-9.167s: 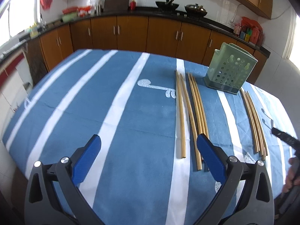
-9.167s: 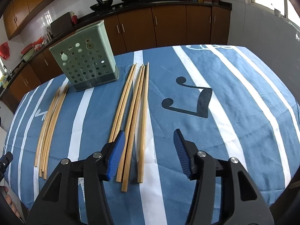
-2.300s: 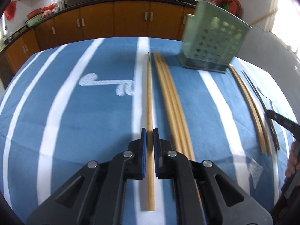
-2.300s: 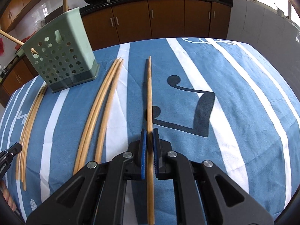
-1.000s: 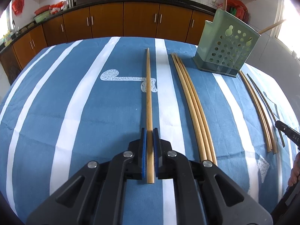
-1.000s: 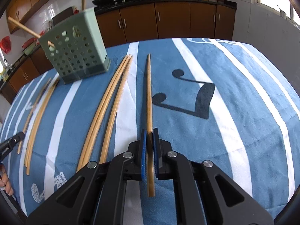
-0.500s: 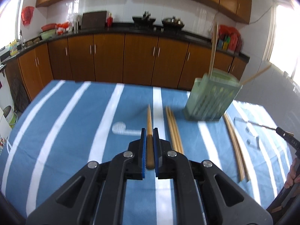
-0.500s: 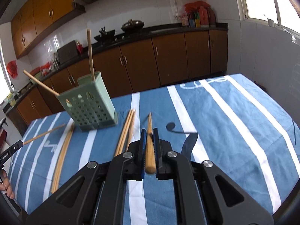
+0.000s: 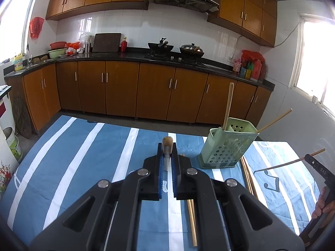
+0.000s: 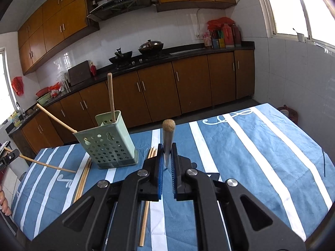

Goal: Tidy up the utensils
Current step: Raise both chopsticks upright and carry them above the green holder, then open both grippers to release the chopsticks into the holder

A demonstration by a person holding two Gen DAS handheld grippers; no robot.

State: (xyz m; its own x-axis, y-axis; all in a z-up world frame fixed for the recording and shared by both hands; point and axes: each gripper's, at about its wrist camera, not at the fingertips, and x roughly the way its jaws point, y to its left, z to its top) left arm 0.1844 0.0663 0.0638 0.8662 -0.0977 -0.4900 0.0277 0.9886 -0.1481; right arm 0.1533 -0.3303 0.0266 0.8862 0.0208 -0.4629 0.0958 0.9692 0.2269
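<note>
Lifted both chopsticks clear of the striped cloth (image 9: pixel 79 156) since a second ago. Left gripper (image 9: pixel 167 156) pinched on chopstick (image 9: pixel 167 141), end-on. Right gripper (image 10: pixel 166 156) clamped on second chopstick (image 10: pixel 168 133). Green holder (image 9: pixel 227 146) ahead-right of left gripper, ahead-left of right; loose chopsticks (image 10: pixel 83 177) below.

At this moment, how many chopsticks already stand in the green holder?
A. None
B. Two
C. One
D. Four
B: the green holder has one chopstick standing nearly upright and a second leaning out over its rim; the left wrist view shows the same two.
</note>
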